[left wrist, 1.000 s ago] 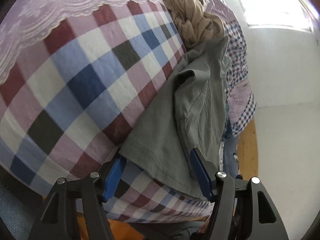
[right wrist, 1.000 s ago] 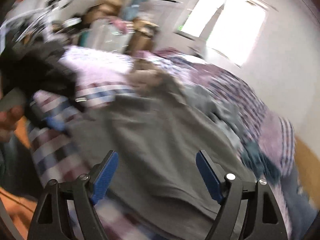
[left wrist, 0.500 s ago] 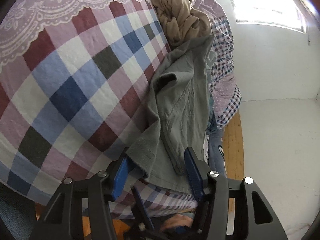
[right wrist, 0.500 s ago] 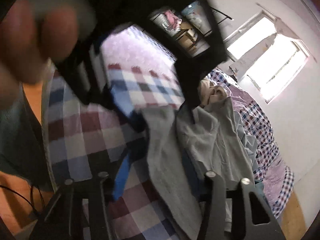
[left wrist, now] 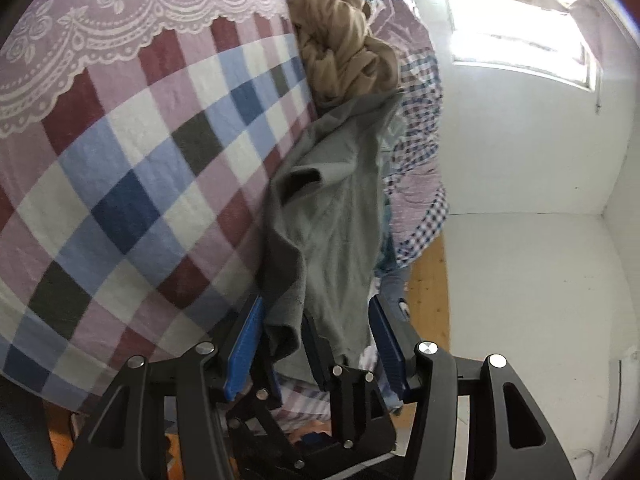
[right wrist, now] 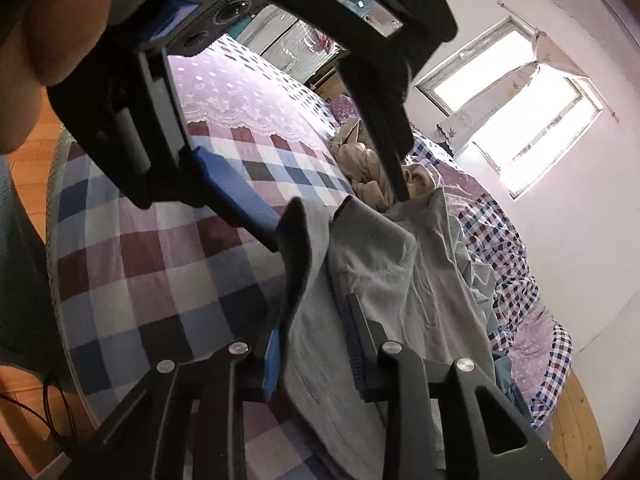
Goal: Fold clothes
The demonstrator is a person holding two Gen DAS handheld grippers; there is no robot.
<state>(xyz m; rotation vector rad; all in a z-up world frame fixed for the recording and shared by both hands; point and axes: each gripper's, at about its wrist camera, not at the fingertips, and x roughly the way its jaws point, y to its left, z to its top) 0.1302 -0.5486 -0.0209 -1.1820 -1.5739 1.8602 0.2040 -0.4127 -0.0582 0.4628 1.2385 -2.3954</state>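
On the bed (left wrist: 132, 184), over the checked cover, I've got the grey shirt (left wrist: 336, 216) bunched up between both my tools. My left gripper (left wrist: 316, 340) has its blue pads spread either side of the shirt's hem; the cloth hangs between them and brushes the left pad, but there's a clear gap on the right side, so these jaws are apart, not pinching. Right inside that gap sits my right gripper (right wrist: 312, 348), seen from the left wrist as a dark frame with blue pads poking up into the fabric.

From the right wrist, the shirt runs straight through my jaws: a blue pad (right wrist: 272, 364) on the left, a dark ribbed one on the right, and a thick fold of grey filling the space between. The cloth touches both sides, so I'm clamped on the shirt here. A flap of it stands up just ahead of my fingers, curled and shadowed.

Above that flap looms my left gripper (right wrist: 340, 208), big and black, one blue pad pointing down toward the fold, a thin dark finger reaching to the shirt's far edge. A hand (right wrist: 52, 28) grips its body at the top left corner.

Beyond the shirt, a tan garment (left wrist: 340, 44) lies crumpled on the cover, touching the shirt's far end. A lace-edged purple cloth (left wrist: 132, 12) covers the head of the bed. Small-check bedding (right wrist: 500, 248) trails off the far side, and a window (right wrist: 516, 108) glares bright on the white wall.
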